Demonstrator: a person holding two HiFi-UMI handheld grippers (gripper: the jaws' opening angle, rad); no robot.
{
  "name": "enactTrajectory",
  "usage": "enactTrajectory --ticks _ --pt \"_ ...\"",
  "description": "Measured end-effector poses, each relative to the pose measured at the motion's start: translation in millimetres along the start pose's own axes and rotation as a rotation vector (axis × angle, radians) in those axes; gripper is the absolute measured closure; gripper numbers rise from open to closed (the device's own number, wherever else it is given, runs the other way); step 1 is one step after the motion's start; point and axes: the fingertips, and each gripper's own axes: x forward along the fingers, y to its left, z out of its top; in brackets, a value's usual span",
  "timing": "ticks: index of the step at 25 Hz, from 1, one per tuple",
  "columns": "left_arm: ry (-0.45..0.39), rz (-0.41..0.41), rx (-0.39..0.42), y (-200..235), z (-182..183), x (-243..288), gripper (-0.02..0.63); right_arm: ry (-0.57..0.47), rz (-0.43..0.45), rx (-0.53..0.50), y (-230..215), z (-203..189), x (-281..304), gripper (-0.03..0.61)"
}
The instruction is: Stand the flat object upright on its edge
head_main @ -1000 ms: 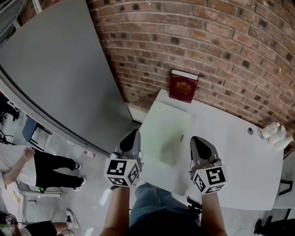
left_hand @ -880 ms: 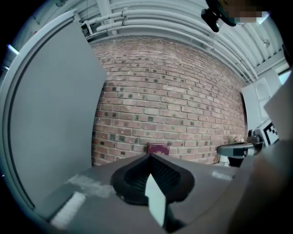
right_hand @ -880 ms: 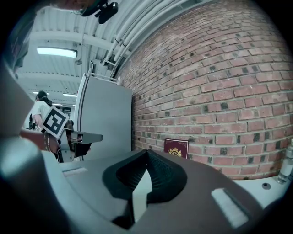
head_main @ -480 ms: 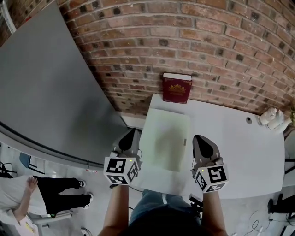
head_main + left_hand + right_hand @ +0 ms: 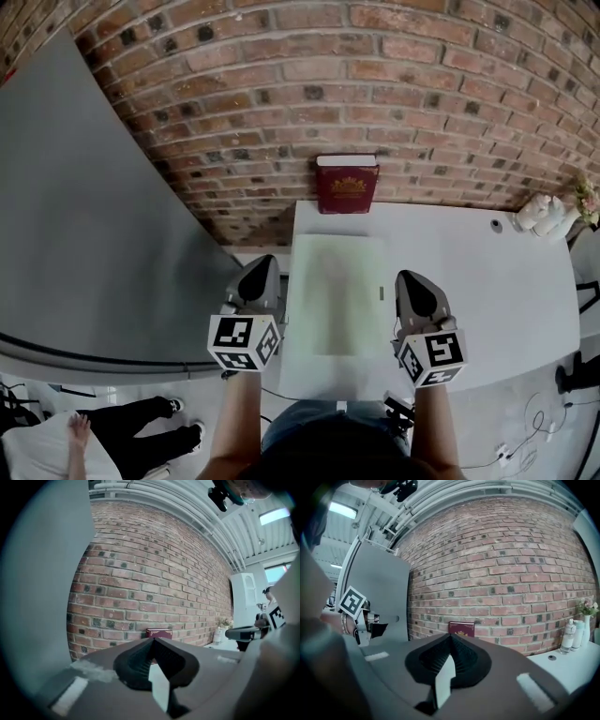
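The left gripper [image 5: 262,267] and right gripper [image 5: 409,281] are holding their fingers pressed together, gripping nothing. The dark red book [image 5: 347,187] is standing on edge well ahead of the fingers, by the brick wall [image 5: 422,112]. Any nudge from the closed fingers is likely risking toppling it onto the bench [image 5: 469,272].

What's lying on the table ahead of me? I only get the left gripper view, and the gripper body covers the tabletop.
Observer: A pale green flat sheet lies on the left end of the white table.
Operator: Is the right gripper open?
Observer: No, the right gripper is shut, with nothing between its jaws.
Operator: Where does the red book stand?
Observer: The red book stands upright at the table's far edge, beyond the sheet, with bare table between them.
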Motion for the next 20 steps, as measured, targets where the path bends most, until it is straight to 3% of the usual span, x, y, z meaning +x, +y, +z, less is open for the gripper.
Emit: enactTrajectory --ticks 9,11,15,17,20 --pt "0.004 -0.106 -0.05 17.9 -3.8 14.6 0.615 -0.011 -0.098 0.117 -3.5 2.8 6.4 0.566" --pt "0.021 -0.143 -0.048 17.0 -7.2 17.0 0.505 -0.013 -0.104 0.12 -1.8 3.9 8.5 0.486" --pt "0.046 -0.189 -0.068 14.9 -10.4 21.1 0.368 -0.01 -0.088 0.115 5.2 4.5 13.8 0.349" --pt "0.067 -0.214 -0.122 11.6 -11.4 22.3 0.333 0.008 -0.067 0.101 8.8 3.1 15.7 0.319" --pt "0.135 -0.246 -0.195 8.0 -19.8 24.0 0.333 0.053 -0.032 0.056 14.3 -1.5 19.4 0.307"
